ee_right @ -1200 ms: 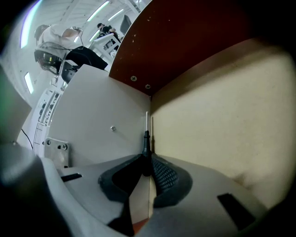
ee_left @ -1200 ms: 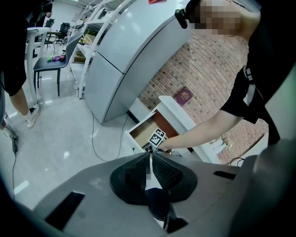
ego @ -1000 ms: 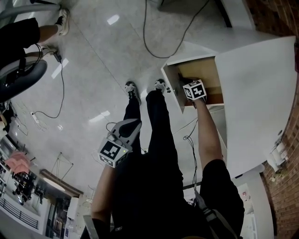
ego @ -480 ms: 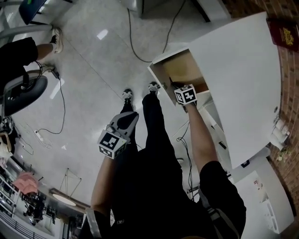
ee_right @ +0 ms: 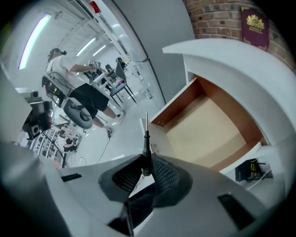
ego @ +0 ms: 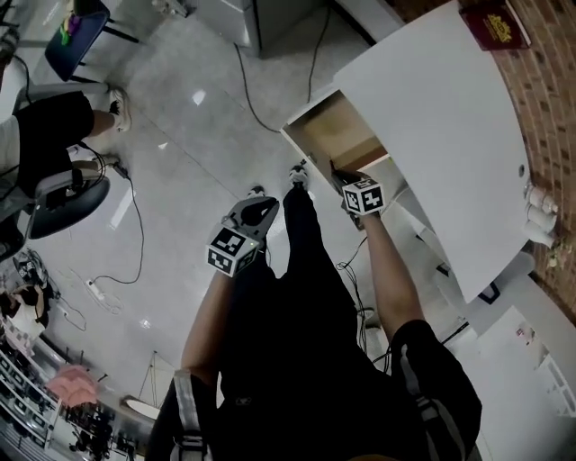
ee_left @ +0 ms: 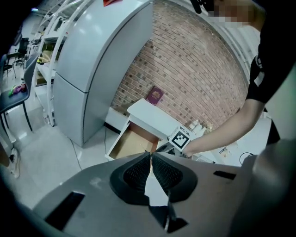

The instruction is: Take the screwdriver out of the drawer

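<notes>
The screwdriver (ee_right: 146, 146) has a slim black shaft and a bare metal tip. It stands up from between the pads of my right gripper (ee_right: 146, 171), which is shut on it just in front of the open drawer (ee_right: 208, 125). The drawer's pale wooden floor is bare. In the head view the right gripper (ego: 353, 183) sits at the near front corner of the drawer (ego: 335, 135). My left gripper (ego: 252, 214) hangs apart over the floor near the person's legs. Its pads (ee_left: 138, 171) meet, with nothing between them.
The drawer belongs to a white cabinet (ego: 441, 126) against a brick wall, with a dark red booklet (ego: 493, 25) on top. A tall grey cabinet (ee_left: 101, 69) stands to its left. Cables (ego: 270, 99) lie on the floor. A seated person (ego: 45, 135) and a chair are at the far left.
My right gripper has drawn back from over the drawer to its near front corner. The left gripper has risen a little toward the drawer. The head camera has swung.
</notes>
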Action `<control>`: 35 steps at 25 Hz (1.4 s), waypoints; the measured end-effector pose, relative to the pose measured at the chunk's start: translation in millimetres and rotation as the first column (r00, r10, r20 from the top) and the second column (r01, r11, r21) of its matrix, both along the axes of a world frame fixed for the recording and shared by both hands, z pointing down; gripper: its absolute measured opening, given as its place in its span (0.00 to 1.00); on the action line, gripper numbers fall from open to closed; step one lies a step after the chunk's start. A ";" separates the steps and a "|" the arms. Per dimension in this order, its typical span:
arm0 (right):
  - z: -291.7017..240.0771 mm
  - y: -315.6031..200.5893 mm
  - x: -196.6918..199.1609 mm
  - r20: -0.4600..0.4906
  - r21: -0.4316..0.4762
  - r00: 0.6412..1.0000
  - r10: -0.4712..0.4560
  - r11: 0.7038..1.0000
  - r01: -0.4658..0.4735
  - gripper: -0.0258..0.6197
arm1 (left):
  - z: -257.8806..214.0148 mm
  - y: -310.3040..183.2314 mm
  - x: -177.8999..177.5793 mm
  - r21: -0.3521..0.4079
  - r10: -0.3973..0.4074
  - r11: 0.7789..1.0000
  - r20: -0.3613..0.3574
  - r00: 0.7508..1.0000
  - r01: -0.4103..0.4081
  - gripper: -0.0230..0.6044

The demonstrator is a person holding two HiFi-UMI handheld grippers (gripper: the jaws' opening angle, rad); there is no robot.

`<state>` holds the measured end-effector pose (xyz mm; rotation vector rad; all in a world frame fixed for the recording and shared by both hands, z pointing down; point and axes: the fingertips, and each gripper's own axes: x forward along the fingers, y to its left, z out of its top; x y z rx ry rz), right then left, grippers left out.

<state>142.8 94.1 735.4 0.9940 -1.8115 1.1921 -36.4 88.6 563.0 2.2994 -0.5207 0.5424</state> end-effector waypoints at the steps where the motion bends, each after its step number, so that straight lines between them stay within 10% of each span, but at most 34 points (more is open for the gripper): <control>1: -13.2 3.2 -0.1 -0.001 0.021 1.000 0.007 1.000 -0.007 0.22 | -4.3 1.8 0.5 0.006 0.015 1.000 -0.002 1.000 -0.015 0.08; 21: -183.7 122.7 -43.6 -0.004 0.366 0.981 0.194 0.913 -0.179 0.22 | -76.9 57.8 -18.7 0.172 0.280 0.949 -0.060 0.958 -0.266 0.08; 35: -232.0 150.4 -80.7 0.054 0.535 0.944 0.326 0.789 -0.304 0.22 | -85.1 73.3 -24.1 0.241 0.411 0.890 -0.061 0.910 -0.386 0.08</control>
